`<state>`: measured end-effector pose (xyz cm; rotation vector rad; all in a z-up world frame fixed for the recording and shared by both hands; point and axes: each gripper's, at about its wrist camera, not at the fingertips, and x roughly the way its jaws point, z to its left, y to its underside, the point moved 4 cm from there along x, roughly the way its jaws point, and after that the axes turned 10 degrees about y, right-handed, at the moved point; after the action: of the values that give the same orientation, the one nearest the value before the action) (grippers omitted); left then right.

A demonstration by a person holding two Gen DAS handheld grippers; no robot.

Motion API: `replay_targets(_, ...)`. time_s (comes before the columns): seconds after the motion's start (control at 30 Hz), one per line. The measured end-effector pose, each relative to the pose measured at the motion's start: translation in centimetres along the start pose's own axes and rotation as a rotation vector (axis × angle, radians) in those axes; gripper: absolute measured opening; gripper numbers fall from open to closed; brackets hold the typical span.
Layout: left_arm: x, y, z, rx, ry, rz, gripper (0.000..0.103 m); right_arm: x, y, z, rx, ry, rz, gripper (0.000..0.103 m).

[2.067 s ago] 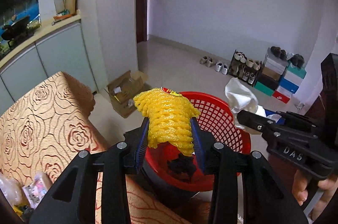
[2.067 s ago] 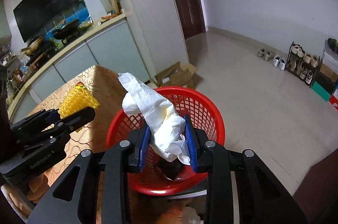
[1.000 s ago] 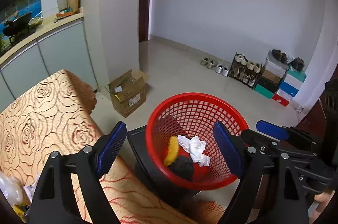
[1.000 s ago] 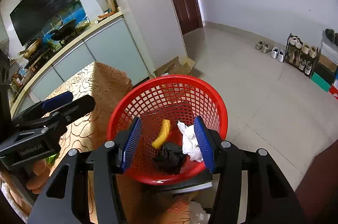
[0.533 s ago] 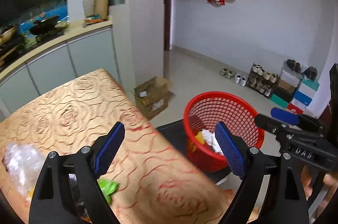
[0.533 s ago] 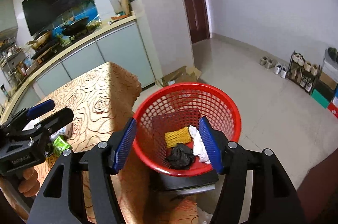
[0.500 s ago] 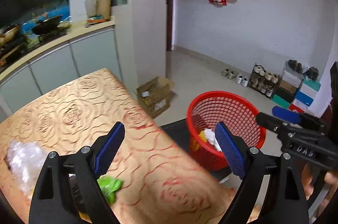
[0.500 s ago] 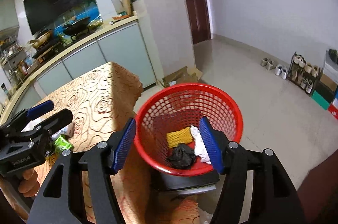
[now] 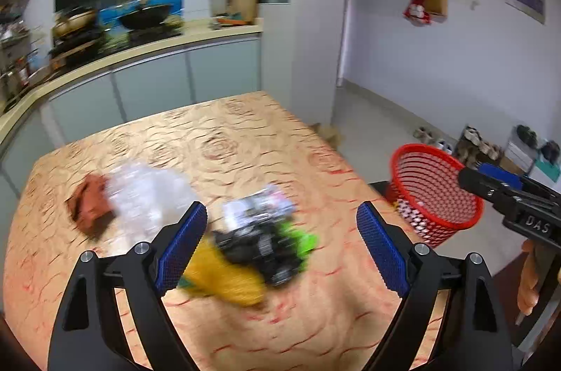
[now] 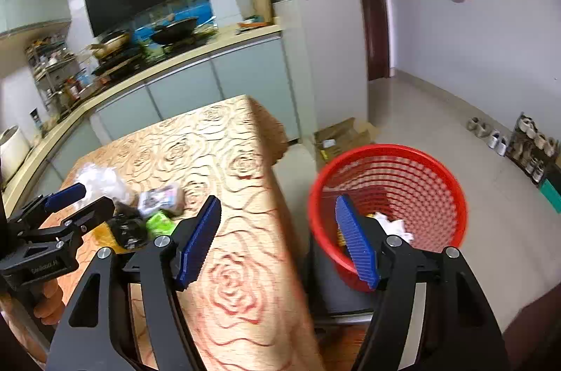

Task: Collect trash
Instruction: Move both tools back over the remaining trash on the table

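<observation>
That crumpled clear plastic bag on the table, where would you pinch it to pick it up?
Judging by its shape, pinch the raised crumpled middle of the clear plastic bag, coming from above. It lies as a loose, puffy heap on the table, so its folds should bunch between the pads. The brown scrap sits against its left edge, so stay off that side. The picture is blurred, so finer folds cannot be told.
</observation>
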<state>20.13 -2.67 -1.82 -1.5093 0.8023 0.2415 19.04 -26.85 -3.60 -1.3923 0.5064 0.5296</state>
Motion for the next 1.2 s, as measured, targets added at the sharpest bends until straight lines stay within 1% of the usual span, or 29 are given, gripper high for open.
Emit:
replay_targets(0.07, -0.9, 0.5, 1.6, -0.021, -0.023, -0.002, 0.084, -0.2, 0.1, 1.1, -0.012, -0.017, -0.002, 0.07)
replay_targets(0.37, -5.0, 3.4, 9.9, -0.152, -0.157, -0.01, 0.084, 0.1, 0.5, 4.1, -0.055, -0.063, 0.017, 0.07)
replay_targets(0.43, -5.4, 4.0, 11.1, -0.171, -0.182, -0.003, 0.084, 0.2, 0.6, 4.8, -0.062, -0.071, 0.022, 0.071)
replay_targets(0.63, -5.0, 5.7, 14.0, -0.208, -0.222, 0.034, 0.084, 0.4, 1.2, 6.8, -0.097, -0.095, 0.038, 0.071)
replay_targets(0.8, -3.5, 6.2, 15.1, -0.235, -0.22, 0.065, 0.084, 0.7, 1.7, 7.4, -0.101, -0.101, 0.054, 0.071)
replay_targets(1.0, -1.3, 5.4, 15.3, -0.24, -0.172, 0.083, 0.084, 1.1, 1.6, 7.0, -0.098, -0.087, 0.06, 0.071)
replay_targets(1.2, 1.1, 4.3, 15.7, -0.219, -0.162, 0.119, 0.084, 1.5, 1.6, 7.0, -0.097, -0.079, 0.063, 0.071)
